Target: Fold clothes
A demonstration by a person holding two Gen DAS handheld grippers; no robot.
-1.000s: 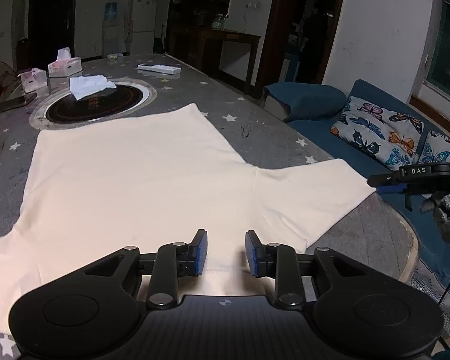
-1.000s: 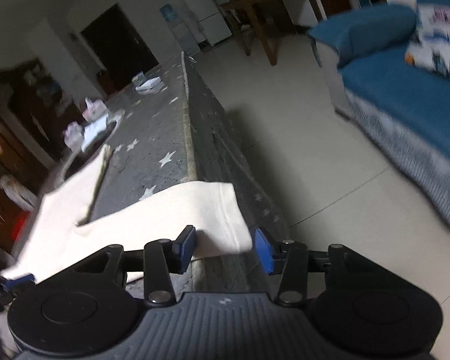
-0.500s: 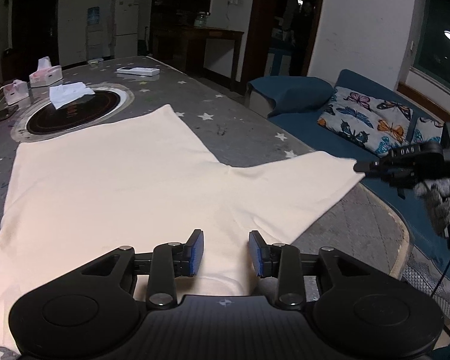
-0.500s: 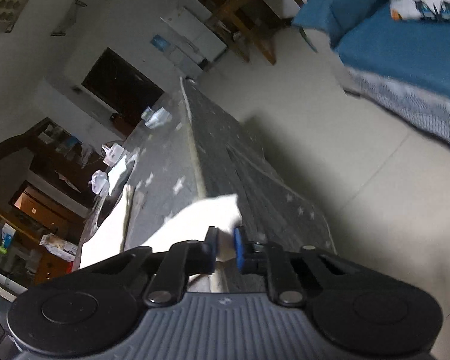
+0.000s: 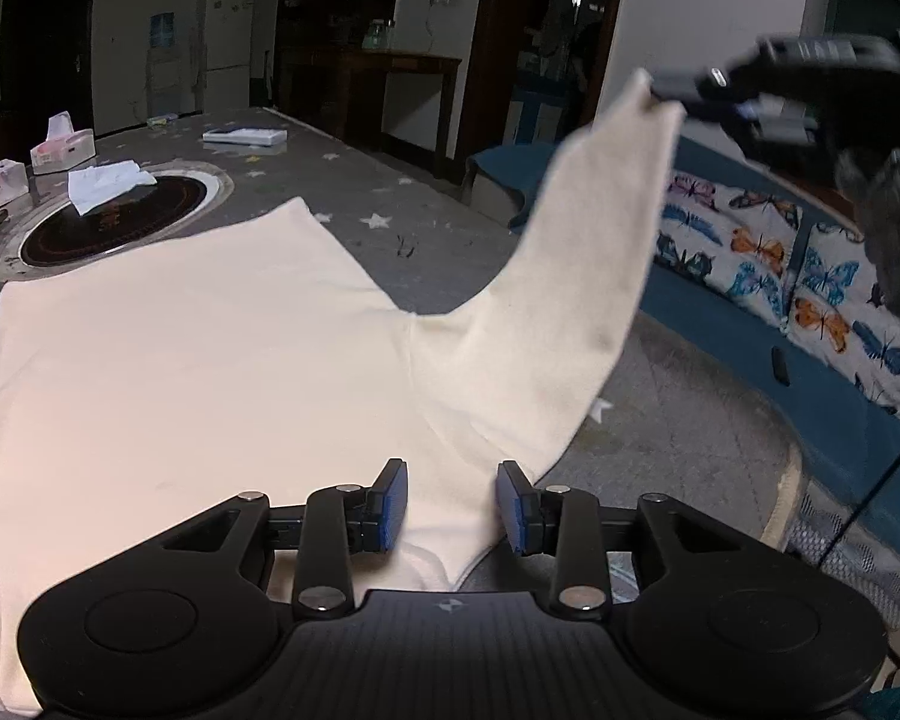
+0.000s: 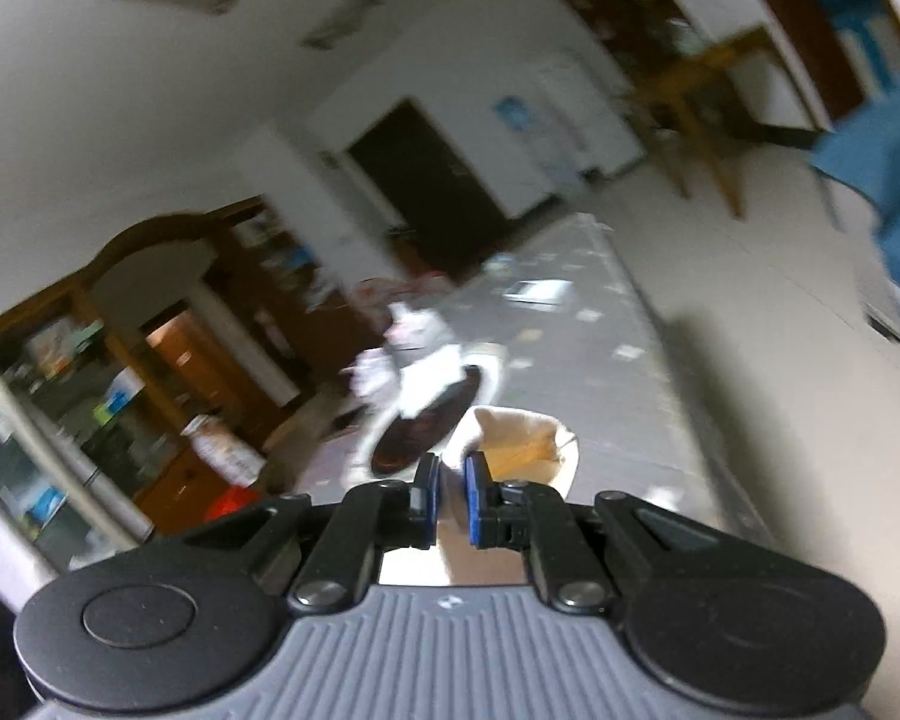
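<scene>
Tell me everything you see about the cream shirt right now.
The cream shirt is plain, soft knit fabric, its body spread flat on the star-patterned table. One sleeve is lifted off the table, its cuff pinched by the right gripper. The left gripper hangs open over the near edge.

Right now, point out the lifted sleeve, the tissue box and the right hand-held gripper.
sleeve [image 5: 582,276], left wrist view, middle of raised cloth
tissue box [image 5: 63,147], left wrist view, its front
right hand-held gripper [image 6: 450,498], right wrist view, between its fingertips
</scene>
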